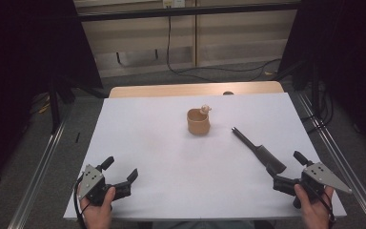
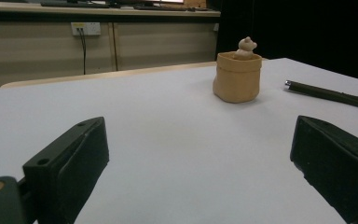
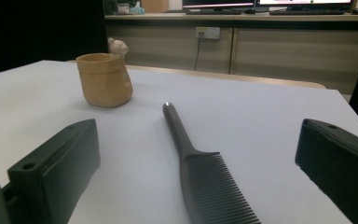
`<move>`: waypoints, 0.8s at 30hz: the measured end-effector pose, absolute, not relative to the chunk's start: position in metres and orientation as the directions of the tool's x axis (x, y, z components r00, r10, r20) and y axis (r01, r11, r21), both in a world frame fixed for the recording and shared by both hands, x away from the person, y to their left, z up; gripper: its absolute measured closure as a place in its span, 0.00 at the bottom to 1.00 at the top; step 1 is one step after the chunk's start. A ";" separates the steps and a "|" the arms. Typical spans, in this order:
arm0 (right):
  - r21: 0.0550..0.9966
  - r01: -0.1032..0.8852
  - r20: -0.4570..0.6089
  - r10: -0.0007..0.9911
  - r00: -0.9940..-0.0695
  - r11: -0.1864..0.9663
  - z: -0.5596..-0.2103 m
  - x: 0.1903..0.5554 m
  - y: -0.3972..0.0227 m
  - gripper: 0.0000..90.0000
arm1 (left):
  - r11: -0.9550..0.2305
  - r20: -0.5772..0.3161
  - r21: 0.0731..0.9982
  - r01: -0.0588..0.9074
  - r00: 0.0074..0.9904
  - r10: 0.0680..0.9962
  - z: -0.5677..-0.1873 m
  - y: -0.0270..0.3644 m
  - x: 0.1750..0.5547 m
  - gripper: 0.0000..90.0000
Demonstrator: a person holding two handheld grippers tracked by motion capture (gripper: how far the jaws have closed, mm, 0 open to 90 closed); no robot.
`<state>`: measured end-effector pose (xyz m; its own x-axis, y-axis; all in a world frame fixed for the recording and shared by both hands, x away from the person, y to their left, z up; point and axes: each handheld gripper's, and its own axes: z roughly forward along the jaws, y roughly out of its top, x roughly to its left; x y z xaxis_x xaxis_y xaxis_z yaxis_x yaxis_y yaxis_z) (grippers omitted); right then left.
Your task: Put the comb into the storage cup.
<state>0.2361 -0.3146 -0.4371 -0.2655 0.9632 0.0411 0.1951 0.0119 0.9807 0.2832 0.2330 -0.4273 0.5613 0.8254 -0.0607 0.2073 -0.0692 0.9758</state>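
Both tools sit at the near edge of my white tabletop point(image 1: 147, 143), the left tool point(image 1: 122, 175) and right tool point(image 1: 286, 171) each with jaws spread wide on nothing. A dark plastic comb point(image 3: 200, 172) lies flat just ahead of the right tool, its handle pointing toward the tan pouch-shaped cup point(image 1: 198, 121) at mid-table.
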 end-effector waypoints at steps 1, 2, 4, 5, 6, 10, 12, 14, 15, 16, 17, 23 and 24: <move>0.981 0.192 0.053 0.962 -0.268 0.000 -0.437 0.236 -0.315 0.00 | -0.068 -0.061 0.976 0.208 0.559 0.827 -0.428 0.233 0.283 0.05; 0.982 0.187 0.052 0.961 -0.271 -0.001 -0.437 0.236 -0.315 0.00 | -0.073 -0.059 0.975 0.211 0.559 0.827 -0.428 0.233 0.284 0.05; 0.983 0.182 0.046 0.963 -0.265 0.003 -0.436 0.237 -0.315 0.00 | -0.080 -0.057 0.973 0.216 0.562 0.825 -0.428 0.233 0.284 0.05; 0.983 0.182 0.046 0.963 -0.265 0.003 -0.436 0.237 -0.315 0.00 | -0.076 -0.059 0.974 0.215 0.560 0.827 -0.428 0.233 0.283 0.05; 0.984 0.178 0.048 0.965 -0.259 -0.001 -0.435 0.238 -0.315 0.00 | -0.082 -0.054 0.973 0.214 0.563 0.825 -0.428 0.233 0.283 0.05; 0.986 0.168 0.044 0.965 -0.260 0.000 -0.430 0.239 -0.314 0.00 | -0.091 -0.044 0.974 0.206 0.572 0.819 -0.428 0.233 0.282 0.05; 0.987 0.164 0.045 0.964 -0.261 -0.001 -0.428 0.239 -0.313 0.00 | -0.084 -0.049 0.976 0.203 0.574 0.817 -0.428 0.232 0.281 0.05; 0.987 0.162 0.047 0.963 -0.265 -0.004 -0.425 0.241 -0.313 0.00 | -0.081 -0.050 0.976 0.202 0.572 0.819 -0.428 0.233 0.281 0.05; 0.987 0.162 0.049 0.962 -0.270 -0.005 -0.424 0.243 -0.314 0.00 | -0.083 -0.048 0.976 0.202 0.569 0.821 -0.428 0.233 0.281 0.05; 0.986 0.165 0.049 0.962 -0.269 -0.005 -0.424 0.244 -0.314 0.00 | -0.087 -0.047 0.975 0.206 0.570 0.821 -0.429 0.233 0.281 0.05; 0.986 0.167 0.047 0.963 -0.264 -0.003 -0.423 0.246 -0.314 0.00 | -0.088 -0.051 0.973 0.213 0.571 0.819 -0.430 0.232 0.282 0.05; 0.981 0.195 0.045 0.963 -0.267 0.008 -0.420 0.268 -0.315 0.00 | -0.099 -0.045 0.973 0.209 0.590 0.806 -0.429 0.228 0.282 0.05; 0.981 0.195 0.045 0.963 -0.267 0.008 -0.420 0.268 -0.315 0.00 | -0.102 -0.043 0.973 0.208 0.592 0.805 -0.429 0.228 0.282 0.05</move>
<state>0.2684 -0.3152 -0.4198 -0.2667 0.9627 0.0448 0.1954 0.0085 0.9807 0.2819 0.2280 -0.4288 0.5921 0.8048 -0.0426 0.2082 -0.1017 0.9728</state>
